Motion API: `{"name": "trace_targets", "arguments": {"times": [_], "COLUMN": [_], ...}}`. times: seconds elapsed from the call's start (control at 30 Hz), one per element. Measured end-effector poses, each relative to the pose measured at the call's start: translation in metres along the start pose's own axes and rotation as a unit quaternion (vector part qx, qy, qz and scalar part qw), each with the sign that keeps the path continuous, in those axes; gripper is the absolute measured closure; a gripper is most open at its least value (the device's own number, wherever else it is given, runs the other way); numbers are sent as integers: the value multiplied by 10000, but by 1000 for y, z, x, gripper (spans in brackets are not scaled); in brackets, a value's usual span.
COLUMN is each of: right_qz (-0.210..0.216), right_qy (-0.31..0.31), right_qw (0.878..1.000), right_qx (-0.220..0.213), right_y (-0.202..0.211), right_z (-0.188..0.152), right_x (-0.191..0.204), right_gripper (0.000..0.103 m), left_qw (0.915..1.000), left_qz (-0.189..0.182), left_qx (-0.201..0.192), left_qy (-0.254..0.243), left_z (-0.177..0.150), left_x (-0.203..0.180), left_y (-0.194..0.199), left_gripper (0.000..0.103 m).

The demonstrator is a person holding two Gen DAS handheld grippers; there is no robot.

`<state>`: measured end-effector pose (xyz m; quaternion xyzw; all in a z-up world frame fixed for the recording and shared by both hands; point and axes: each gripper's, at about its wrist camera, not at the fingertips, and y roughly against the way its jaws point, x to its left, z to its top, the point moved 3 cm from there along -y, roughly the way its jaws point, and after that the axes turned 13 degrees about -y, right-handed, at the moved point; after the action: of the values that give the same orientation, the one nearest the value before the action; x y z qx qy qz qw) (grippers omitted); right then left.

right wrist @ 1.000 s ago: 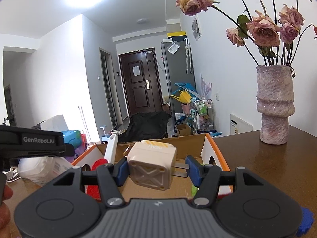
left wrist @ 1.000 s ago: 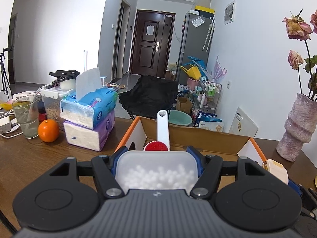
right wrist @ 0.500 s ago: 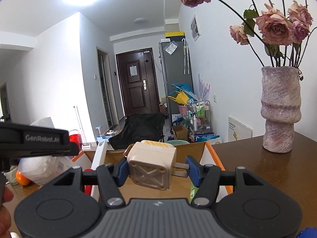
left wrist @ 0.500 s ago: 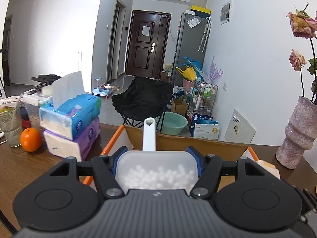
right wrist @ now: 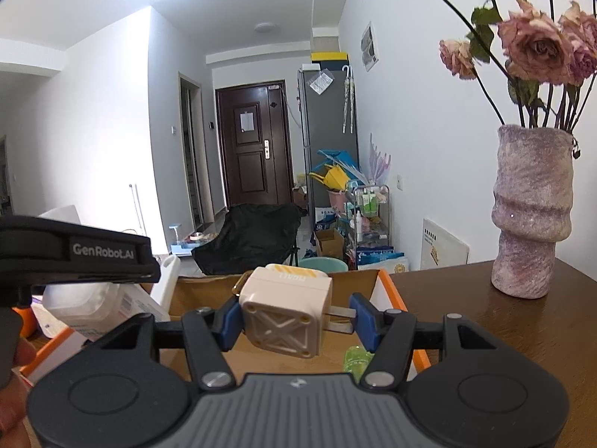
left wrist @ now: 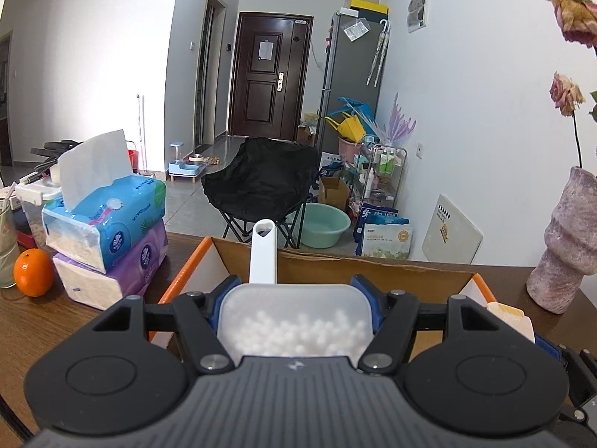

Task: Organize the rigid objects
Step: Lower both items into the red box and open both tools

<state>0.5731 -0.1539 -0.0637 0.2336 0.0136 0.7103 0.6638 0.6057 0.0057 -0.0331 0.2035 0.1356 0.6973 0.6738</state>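
My left gripper [left wrist: 294, 308] is shut on a translucent white scoop [left wrist: 291, 321] holding small white beads, its handle pointing away over an open cardboard box [left wrist: 373, 270] with orange-edged flaps. In the right wrist view my right gripper [right wrist: 296, 319] is shut on a cream plug adapter [right wrist: 285, 313], its metal prongs against the right pad, just above the same cardboard box [right wrist: 209, 291]. The adapter [left wrist: 509, 317] also shows at the right of the left wrist view. A green object [right wrist: 356, 360] lies inside the box.
Stacked tissue packs [left wrist: 108, 220] and an orange [left wrist: 33, 271] sit left of the box on the wooden table [left wrist: 44, 321]. A pink vase [right wrist: 531, 212] with dried roses stands to the right. A black chair [left wrist: 261, 183] is beyond the table edge. The other handheld device [right wrist: 74, 252] crosses the right view's left side.
Both grippers have moved forward over the box with their loads; the tissue packs and orange have shifted left in the left view. The red item in the box is now hidden.
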Motion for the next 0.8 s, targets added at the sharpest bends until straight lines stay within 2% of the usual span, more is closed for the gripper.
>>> {"name": "trace_targets", "arguments": {"times": [0.27, 0.33, 0.37, 0.43, 0.5, 0.6, 0.8], "right_qz": [-101, -138, -139, -172, -227, -305, -350], "right_qy": [119, 141, 169, 240, 222, 207, 163], "right_qw": [9997, 9993, 9989, 9986, 9987, 9987, 9985], "right_qx": [191, 315, 405, 433, 404, 339, 386], "right_y": [-11, -14, -16, -15, -13, -10, -12], "right_z": [-1, -1, -1, -2, 0, 3, 4], "right_x": [-3, -5, -6, -7, -9, -11, -14], "right_gripper": [44, 42, 42, 32, 11, 0, 0], "left_qw": [9997, 9996, 9995, 9994, 9994, 9995, 9993], "left_qz": [26, 87, 126, 187, 245, 258, 326], "left_qx": [167, 175, 147, 121, 98, 82, 154], "left_qy": [-165, -208, -248, -268, -230, -156, -34], "left_z": [-4, -5, -5, -4, -4, -2, -3], "left_x": [-5, -5, -5, -4, -1, 6, 14], "left_y": [-10, -8, -6, -3, -1, 2, 1], "left_gripper": [35, 20, 17, 6, 0, 0, 0]}}
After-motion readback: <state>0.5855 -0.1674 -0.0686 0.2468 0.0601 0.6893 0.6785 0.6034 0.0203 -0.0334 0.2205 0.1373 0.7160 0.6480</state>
